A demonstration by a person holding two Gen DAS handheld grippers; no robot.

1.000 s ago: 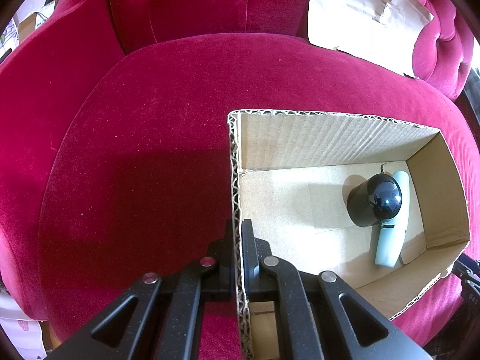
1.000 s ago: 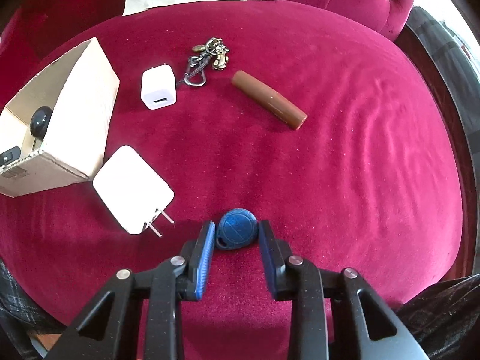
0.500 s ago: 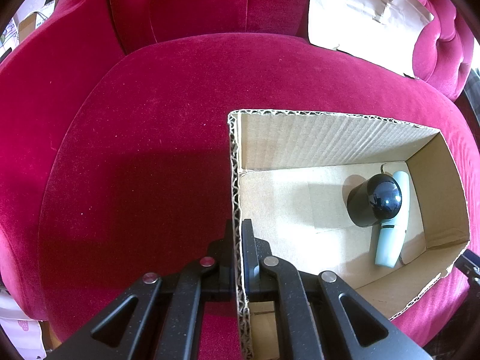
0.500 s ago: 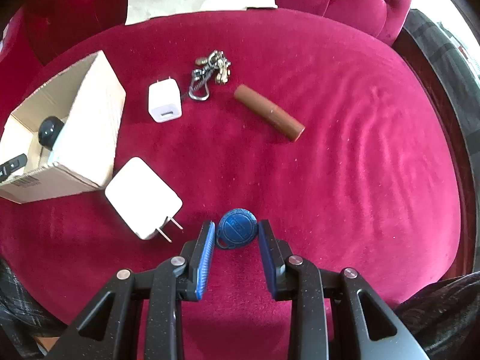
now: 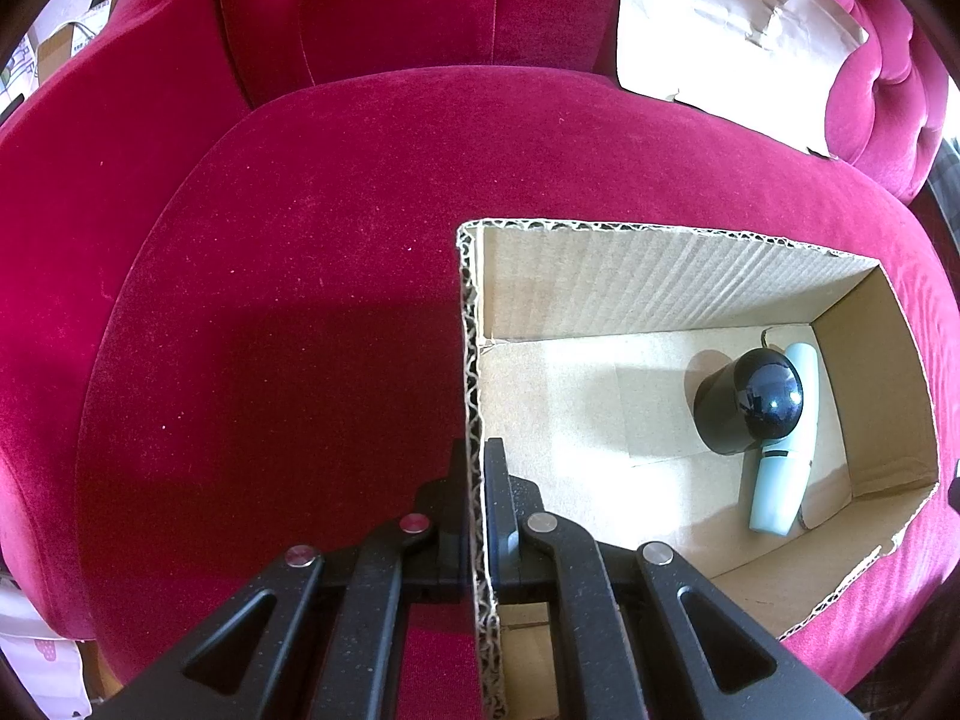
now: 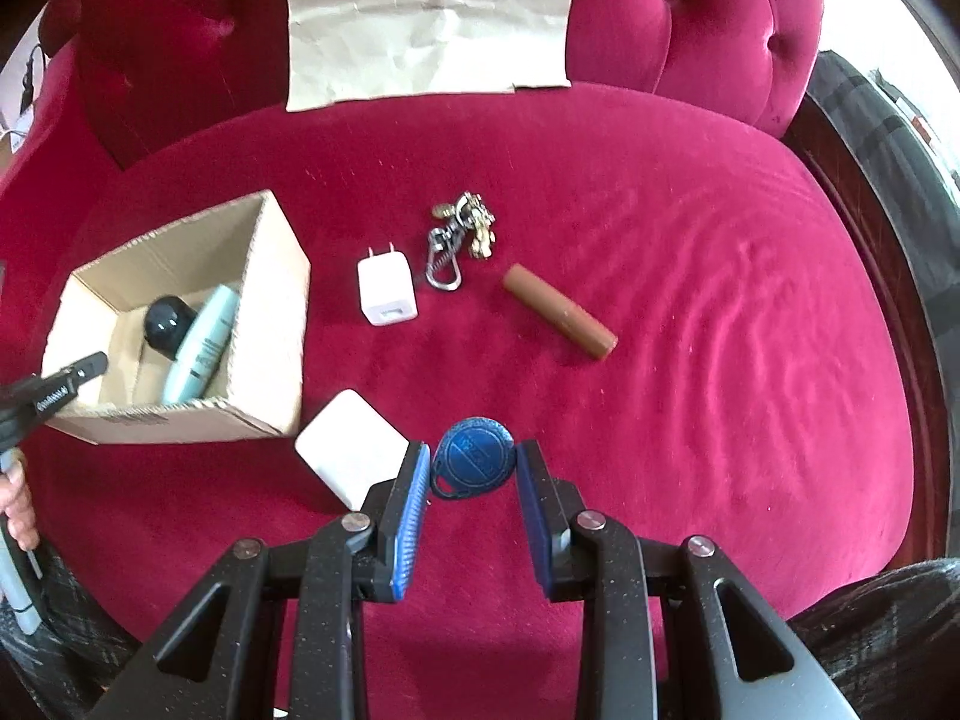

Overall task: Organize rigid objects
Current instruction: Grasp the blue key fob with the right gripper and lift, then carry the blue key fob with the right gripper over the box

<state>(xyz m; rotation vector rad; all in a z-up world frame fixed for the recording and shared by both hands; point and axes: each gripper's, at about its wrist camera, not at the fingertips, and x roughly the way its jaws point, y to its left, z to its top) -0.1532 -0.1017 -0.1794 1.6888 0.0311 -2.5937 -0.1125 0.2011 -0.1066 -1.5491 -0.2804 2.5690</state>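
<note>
A: Between the blue pads of the right tool (image 6: 473,471) sits one round blue key fob (image 6: 474,463), gripped at its edges above the red velvet seat (image 6: 690,324).

B: And on the seat itself?

A: The right view shows two white plug adapters, a large one (image 6: 348,459) just left of the tool and a small one (image 6: 387,291) farther back; one bunch of keys (image 6: 459,240); one brown cylinder (image 6: 559,312) lying aslant. The left view shows none of these.

B: What does the left view give?

A: The left tool (image 5: 477,480), closed tight on the near wall of the single cardboard box (image 5: 660,276), one finger inside and one outside. Within the box lie one black domed object (image 5: 750,402) and one pale blue tube (image 5: 786,468), touching.

B: Do both views show those?

A: Yes. The right view alone adds a hand (image 6: 15,501) at the left edge, and the sheet of brown paper (image 6: 429,18) against the backrest appears in both.
</note>
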